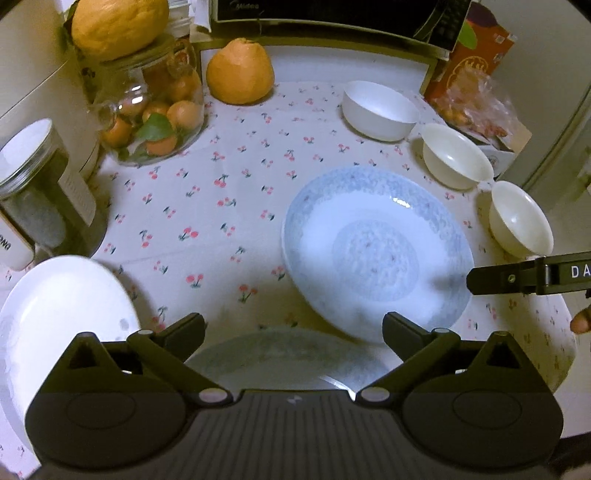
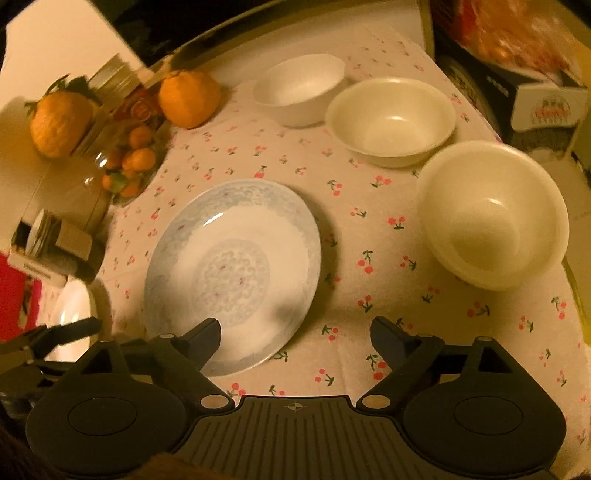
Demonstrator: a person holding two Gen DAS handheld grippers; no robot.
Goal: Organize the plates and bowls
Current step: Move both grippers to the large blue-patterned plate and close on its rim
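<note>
A round, glossy plate [image 1: 376,254] with a pale blue mottled rim band and a matching central medallion is lying flat on the cherry-print tablecloth [image 1: 207,206], just ahead of the left gripper [image 1: 293,330] and slightly toward its right finger; in the right wrist view the same plate [image 2: 232,269] is sitting ahead of the right gripper [image 2: 295,332], with the left fingertip overlapping its near edge. Both grippers are hanging over the table with their jaws spread wide and holding nothing. Directly beneath the left gripper's jaws, a second blue-rimmed plate [image 1: 288,360] is showing its smooth curved rim. Off the left finger's outer side, a plain white plate [image 1: 62,314] is lying with a shiny, unpatterned surface. Beyond the patterned plate, three smooth round bowls are standing upright in a curving row: a matte white bowl [image 1: 380,110] farthest away, a cream bowl [image 1: 456,155] next, and another cream bowl [image 1: 521,223] nearest, the two cream ones almost touching at the rims. Far ahead to the left, a bumpy-skinned orange citrus fruit [image 1: 240,72] is resting on the cloth beside a clear glass jar [image 1: 155,110] filled with small oranges and green leaves, and another large citrus [image 1: 118,26] is sitting on its lid.
</note>
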